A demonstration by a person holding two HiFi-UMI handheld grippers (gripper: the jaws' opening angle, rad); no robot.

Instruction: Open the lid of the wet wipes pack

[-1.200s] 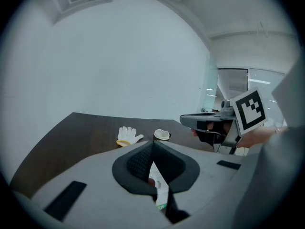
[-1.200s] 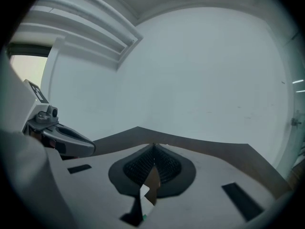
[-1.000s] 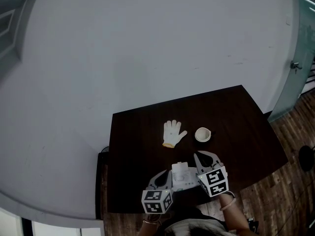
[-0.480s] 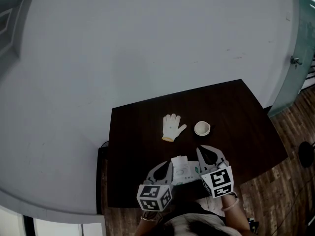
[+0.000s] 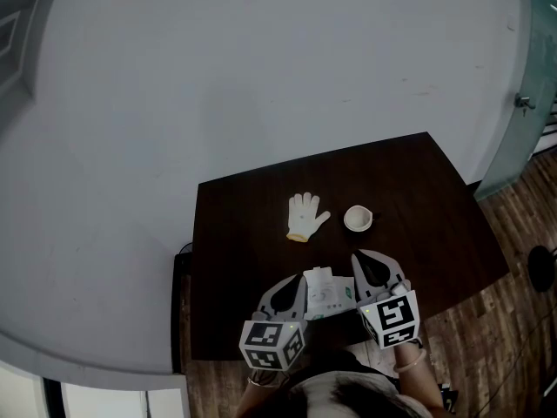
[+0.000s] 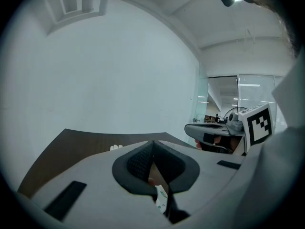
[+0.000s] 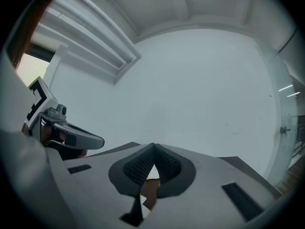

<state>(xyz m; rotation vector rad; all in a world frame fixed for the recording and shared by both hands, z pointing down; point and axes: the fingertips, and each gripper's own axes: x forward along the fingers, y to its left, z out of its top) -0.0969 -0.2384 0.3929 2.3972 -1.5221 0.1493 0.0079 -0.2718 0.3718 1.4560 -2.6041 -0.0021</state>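
The wet wipes pack [image 5: 329,294], white with green print, hangs just above the dark table [image 5: 435,207] near its front edge. It is held between my two grippers. My left gripper [image 5: 296,293] is shut on the pack's left edge. A strip of the pack [image 6: 161,198] shows between its closed jaws in the left gripper view. My right gripper [image 5: 359,266] is shut on the pack's right edge, with a white sliver showing in its jaw gap [image 7: 153,151]. A white flap stands at the pack's far side. Whether that flap is the lid, I cannot tell.
A white glove [image 5: 304,215] lies mid-table with a small white cup [image 5: 358,219] to its right. A pale wall stands behind the table. Wooden floor and a glass door [image 5: 522,103] are at the right.
Both grippers have risen together with the pack held between them, lifting it off the table. Their jaws have stayed shut.
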